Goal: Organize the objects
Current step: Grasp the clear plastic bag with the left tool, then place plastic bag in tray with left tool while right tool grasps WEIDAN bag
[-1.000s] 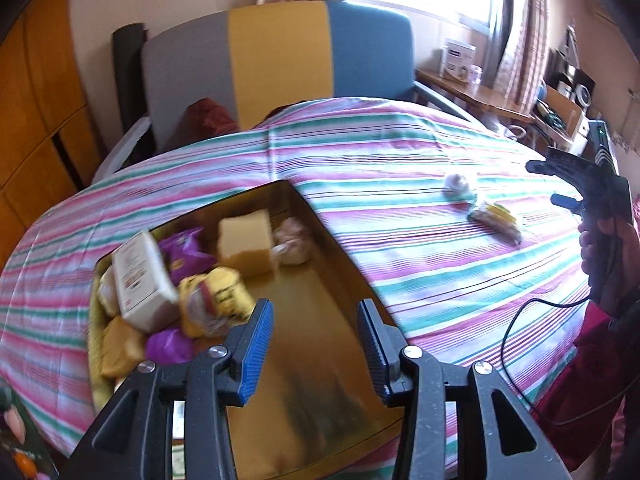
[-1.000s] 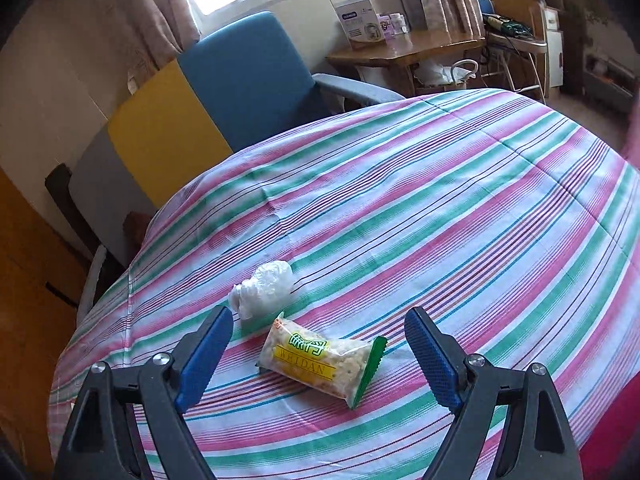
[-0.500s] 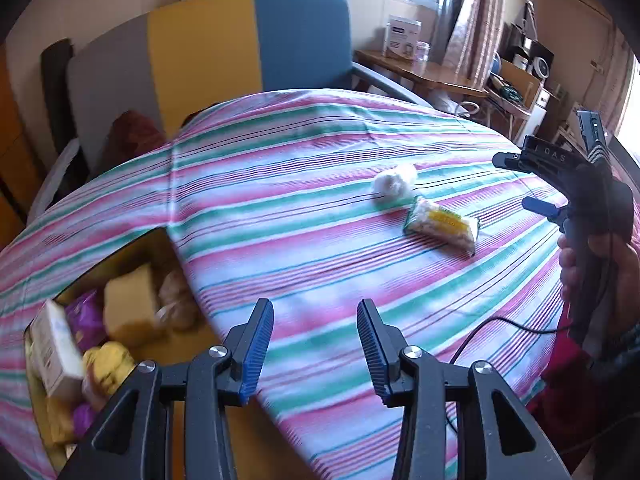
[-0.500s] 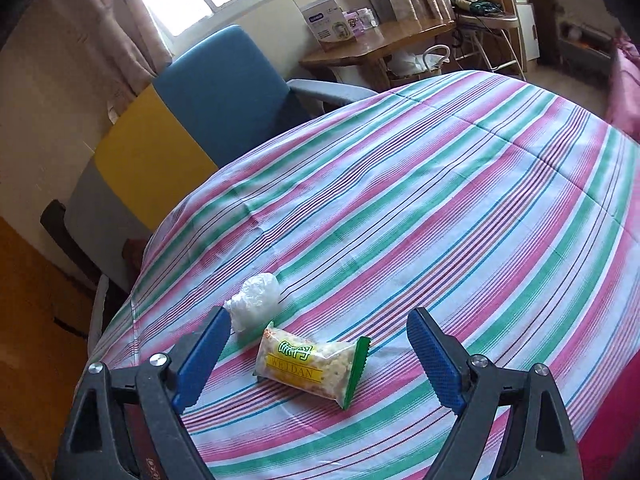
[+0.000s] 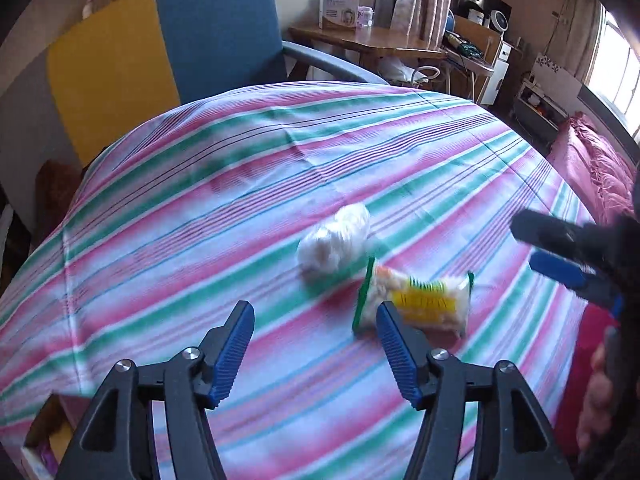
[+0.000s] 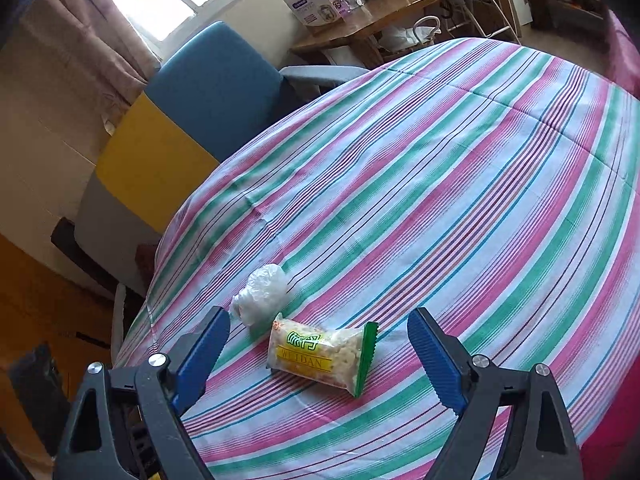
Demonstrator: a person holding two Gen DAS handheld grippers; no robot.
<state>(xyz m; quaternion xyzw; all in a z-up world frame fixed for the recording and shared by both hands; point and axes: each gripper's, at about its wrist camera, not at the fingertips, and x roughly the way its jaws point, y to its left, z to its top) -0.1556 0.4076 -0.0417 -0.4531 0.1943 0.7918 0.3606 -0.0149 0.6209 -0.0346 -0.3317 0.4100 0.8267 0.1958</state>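
Snack packet point(image 5: 424, 300) blurred, part-hidden behind left gripper point(image 5: 316, 350) — fingers just spread, empty; right gripper point(image 6: 318, 354) wide.

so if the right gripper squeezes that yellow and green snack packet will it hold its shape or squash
The snack packet looks like thin film around puffed pieces, so it probably gives and crinkles, and hard pressure may crush the contents. It lies flat on the striped cloth, so it should not roll. It looks light; the glossy film may slip.
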